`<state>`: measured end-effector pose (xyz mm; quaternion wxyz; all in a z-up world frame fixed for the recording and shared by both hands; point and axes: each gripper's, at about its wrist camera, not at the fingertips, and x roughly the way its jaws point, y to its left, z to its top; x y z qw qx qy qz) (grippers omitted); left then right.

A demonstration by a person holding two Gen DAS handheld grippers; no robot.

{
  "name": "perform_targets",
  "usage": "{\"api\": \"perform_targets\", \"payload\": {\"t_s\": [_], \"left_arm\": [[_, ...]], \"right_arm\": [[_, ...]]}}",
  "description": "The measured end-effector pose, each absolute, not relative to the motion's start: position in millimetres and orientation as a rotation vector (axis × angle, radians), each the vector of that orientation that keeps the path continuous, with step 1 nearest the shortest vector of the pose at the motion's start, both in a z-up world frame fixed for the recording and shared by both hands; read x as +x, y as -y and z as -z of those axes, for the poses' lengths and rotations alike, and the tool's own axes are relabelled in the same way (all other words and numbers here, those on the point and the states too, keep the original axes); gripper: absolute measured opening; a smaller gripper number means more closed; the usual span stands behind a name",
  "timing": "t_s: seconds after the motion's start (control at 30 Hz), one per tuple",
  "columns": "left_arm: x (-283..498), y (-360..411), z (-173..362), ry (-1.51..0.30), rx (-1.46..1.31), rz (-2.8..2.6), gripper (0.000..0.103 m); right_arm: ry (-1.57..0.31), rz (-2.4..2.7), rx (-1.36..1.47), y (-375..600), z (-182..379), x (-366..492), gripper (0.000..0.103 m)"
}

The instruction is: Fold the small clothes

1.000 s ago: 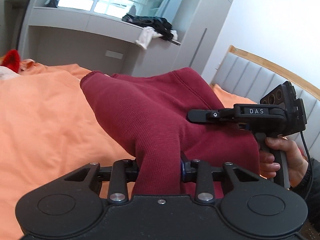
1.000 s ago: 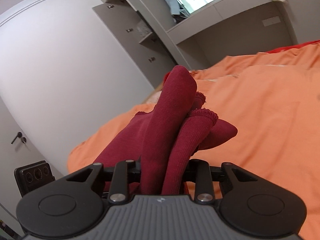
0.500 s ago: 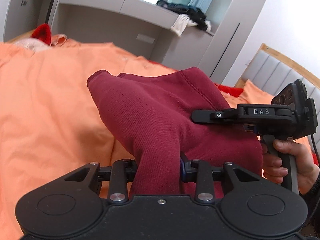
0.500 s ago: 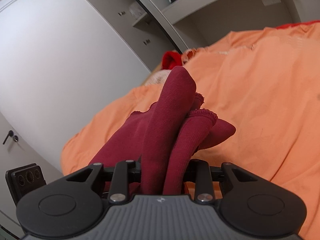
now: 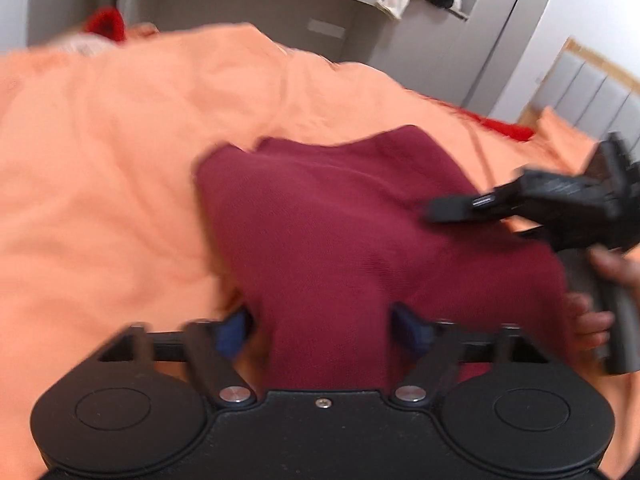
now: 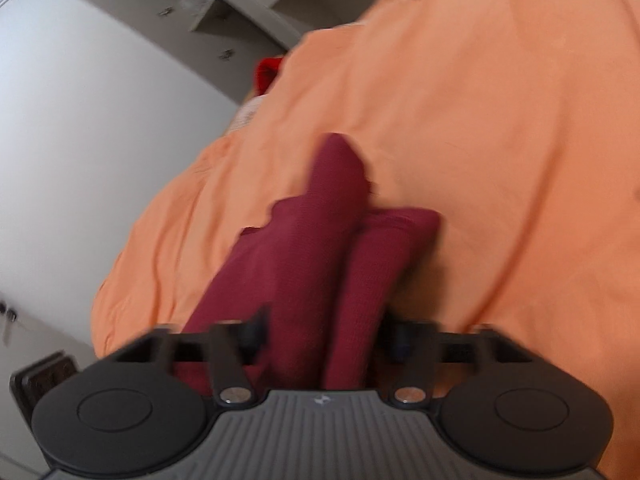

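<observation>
- No text, label, brand name or number can be read in either view; both are smeared by motion.
- The side of the right gripper [image 5: 532, 200], above the maroon garment [image 5: 340, 220] in the left wrist view, shows only a pale, unreadable streak.
- The grey housing [image 6: 320, 432] below the garment in the right wrist view bears a small pale emblem, a mark without letters.

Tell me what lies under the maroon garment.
Under the maroon garment lies the orange bedcover, showing all around it. Whatever sits directly beneath the cloth is covered.
</observation>
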<state>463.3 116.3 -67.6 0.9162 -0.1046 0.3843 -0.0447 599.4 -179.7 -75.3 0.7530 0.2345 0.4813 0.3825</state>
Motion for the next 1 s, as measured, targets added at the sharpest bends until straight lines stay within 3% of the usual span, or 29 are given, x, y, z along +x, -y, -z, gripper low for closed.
{"api": "perform_targets", "payload": {"t_s": [0.13, 0.23, 0.43, 0.5, 0.63, 0.67, 0.73, 0.93, 1.0], "left_arm": [[435, -135, 40, -0.734, -0.182, 0.013, 0.09], [405, -152, 17, -0.635, -0.206, -0.089, 0.099], [389, -138, 13, -0.628, -0.172, -0.147, 0.097], [387, -127, 19, -0.645, -0.143, -0.16, 0.097], [383, -107, 30, -0.658, -0.064, -0.179, 0.097], [383, -105, 33, -0.666, -0.037, -0.183, 0.096], [383, -105, 39, -0.683, 0.001, -0.21, 0.095], [380, -104, 48, -0.737, 0.053, -0.193, 0.095], [380, -101, 53, -0.758, 0.078, -0.174, 0.095]], "right_arm": [[-0.905, -0.801, 0.549, 223, 47, 574, 0.087], [-0.777, -0.817, 0.419, 240, 14, 533, 0.085], [-0.699, -0.926, 0.176, 201, -1, 443, 0.057], [-0.691, -0.891, 0.118, 195, 9, 429, 0.044], [-0.761, -0.858, 0.113, 184, 31, 433, 0.041], [-0.763, -0.853, 0.105, 186, 34, 431, 0.036], [-0.795, -0.873, 0.147, 189, 35, 435, 0.005], [-0.893, -0.922, 0.546, 251, 50, 442, 0.005], [-0.927, -0.89, 0.515, 256, 62, 445, 0.005]]}}
